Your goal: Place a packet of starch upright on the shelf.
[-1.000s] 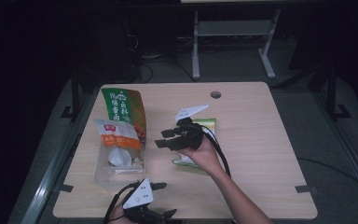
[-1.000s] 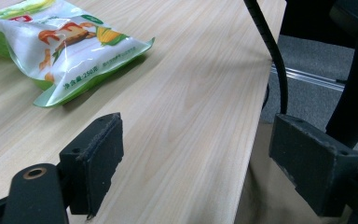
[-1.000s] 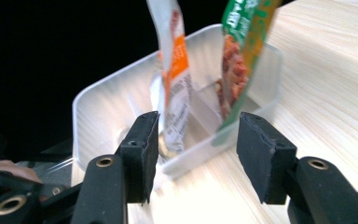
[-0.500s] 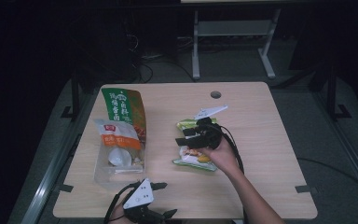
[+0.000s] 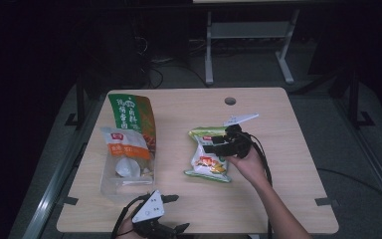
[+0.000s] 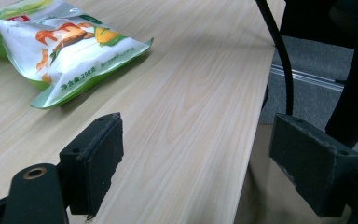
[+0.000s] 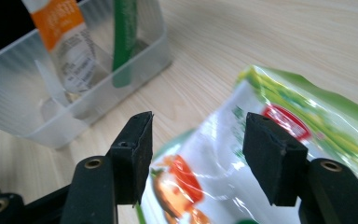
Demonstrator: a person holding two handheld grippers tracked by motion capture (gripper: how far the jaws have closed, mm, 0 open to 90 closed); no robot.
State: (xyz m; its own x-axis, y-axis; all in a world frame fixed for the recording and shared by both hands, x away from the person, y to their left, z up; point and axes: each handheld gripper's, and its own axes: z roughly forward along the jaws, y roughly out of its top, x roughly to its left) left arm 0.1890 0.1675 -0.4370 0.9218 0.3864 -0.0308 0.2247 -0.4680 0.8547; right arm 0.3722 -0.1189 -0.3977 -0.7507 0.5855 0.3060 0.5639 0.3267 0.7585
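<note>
While my right tool (image 5: 214, 145) hangs low over the green and white crinkly plastic snack bag (image 5: 208, 160), its black pads stand apart and have just been opening, with the bag's glossy face showing below and between them; from the right gripper view they seem clear of the film, though I cannot be sure how close they come. That bag lies flat near the middle of the pale wooden bench (image 5: 288, 149), its sealed lower edge toward me.

Off to the left sits a clear ribbed plastic tub (image 5: 110, 181), with a white and orange pouch (image 5: 124, 144) leaning in it and a tall green and brown printed packet (image 5: 134, 117) standing at its far end. Tub and snack bag are well apart.

My left tool (image 5: 174, 214) rests at the near edge of the bench, jaws wide and holding nothing; in the left gripper view one pad (image 6: 93, 158) is over the wood and the other (image 6: 314, 161) hangs past the edge.
</note>
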